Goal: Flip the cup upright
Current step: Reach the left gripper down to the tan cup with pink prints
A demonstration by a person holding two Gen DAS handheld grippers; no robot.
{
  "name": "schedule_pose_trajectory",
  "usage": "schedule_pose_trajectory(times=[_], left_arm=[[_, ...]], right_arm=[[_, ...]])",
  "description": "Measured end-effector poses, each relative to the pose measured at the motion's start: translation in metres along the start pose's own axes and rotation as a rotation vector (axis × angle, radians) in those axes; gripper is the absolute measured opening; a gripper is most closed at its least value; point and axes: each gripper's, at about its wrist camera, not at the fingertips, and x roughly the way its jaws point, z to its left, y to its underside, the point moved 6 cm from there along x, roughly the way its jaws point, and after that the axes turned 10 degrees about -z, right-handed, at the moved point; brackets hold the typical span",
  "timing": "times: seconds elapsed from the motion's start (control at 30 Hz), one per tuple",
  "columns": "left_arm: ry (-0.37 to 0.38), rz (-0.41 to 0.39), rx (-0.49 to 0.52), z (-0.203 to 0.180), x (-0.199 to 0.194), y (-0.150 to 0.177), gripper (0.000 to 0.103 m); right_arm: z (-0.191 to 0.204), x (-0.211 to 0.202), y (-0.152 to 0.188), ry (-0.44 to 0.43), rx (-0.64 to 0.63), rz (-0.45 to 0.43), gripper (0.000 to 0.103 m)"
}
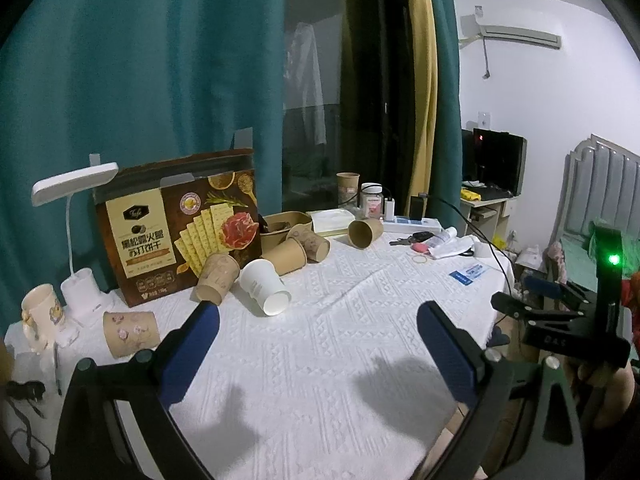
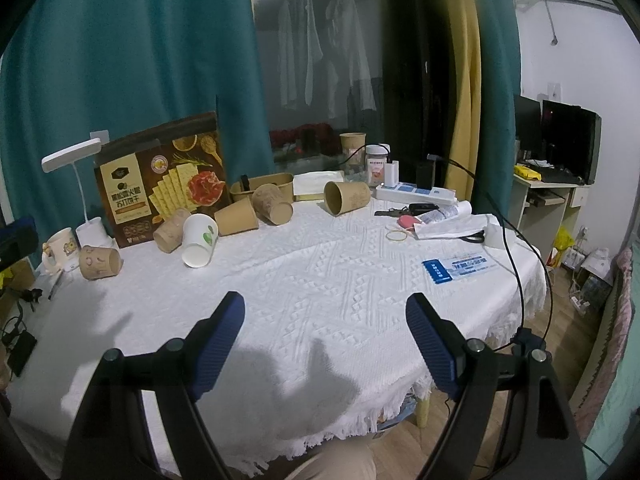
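Several paper cups lie on their sides on the white tablecloth (image 1: 320,360). A white cup (image 1: 265,287) (image 2: 200,240) lies with its mouth toward me. Brown cups lie around it: one to its left (image 1: 217,278) (image 2: 171,230), one behind it (image 1: 286,257) (image 2: 237,218), one patterned (image 1: 313,241) (image 2: 273,205), one further right (image 1: 365,231) (image 2: 346,197), and a flowered one at far left (image 1: 130,333) (image 2: 100,262). My left gripper (image 1: 318,316) is open and empty above the cloth, short of the cups. My right gripper (image 2: 325,307) is open and empty, nearer the front edge; it also shows at the right of the left wrist view (image 1: 532,312).
A cracker box (image 1: 176,236) and white desk lamp (image 1: 74,188) stand at back left with a mug (image 1: 40,312). A brown bowl (image 1: 285,225), upright cup (image 1: 348,189), jar (image 1: 371,199), power strip (image 1: 412,224), keys, papers and a blue card (image 2: 438,272) sit right. The table edge (image 2: 536,280) falls off right.
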Motion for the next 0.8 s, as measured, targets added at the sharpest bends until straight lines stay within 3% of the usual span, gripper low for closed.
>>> schedule_pose_trajectory(times=[0.27, 0.4, 0.53, 0.8], left_arm=[[0.072, 0.029, 0.062, -0.019, 0.055, -0.020, 0.099], [0.097, 0.122, 0.086, -0.028, 0.112, -0.018, 0.099], [0.135, 0.296, 0.006, -0.025, 0.188, -0.006, 0.099], [0.186, 0.471, -0.203, -0.013, 0.316, 0.010, 0.099]], right_arm=[[-0.012, 0.049, -0.004, -0.005, -0.020, 0.030, 0.081], [-0.024, 0.083, -0.008, -0.008, -0.021, 0.065, 0.081], [-0.044, 0.129, -0.011, 0.001, -0.010, 0.109, 0.081], [-0.076, 0.197, -0.026, -0.015, 0.018, 0.124, 0.081]])
